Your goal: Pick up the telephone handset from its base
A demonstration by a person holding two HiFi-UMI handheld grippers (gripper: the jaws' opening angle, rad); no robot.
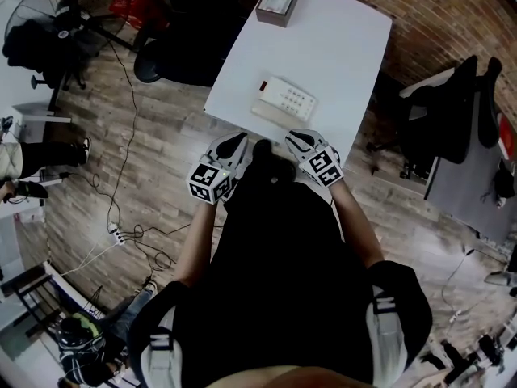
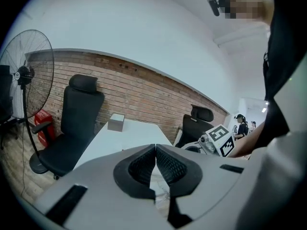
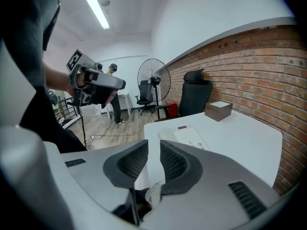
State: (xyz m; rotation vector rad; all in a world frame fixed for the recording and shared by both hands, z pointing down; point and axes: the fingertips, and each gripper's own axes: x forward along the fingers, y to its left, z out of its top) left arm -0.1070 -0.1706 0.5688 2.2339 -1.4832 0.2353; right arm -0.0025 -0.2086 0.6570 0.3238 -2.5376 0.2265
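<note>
The white handset (image 1: 273,115) is lying along its keypad base (image 1: 292,95) by the table's (image 1: 339,47) near edge; I am holding my left gripper (image 2: 156,152) closed, my right gripper (image 3: 153,150) slightly apart, both empty

The left claw (image 2: 156,147) is closed, the right claw (image 3: 154,146) slightly parted.

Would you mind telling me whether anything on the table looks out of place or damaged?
Nothing stands out. The telephone lies flat near the front edge of the table with the handset seated on it, and the box stands at the far end. No spills or damage show.
</note>
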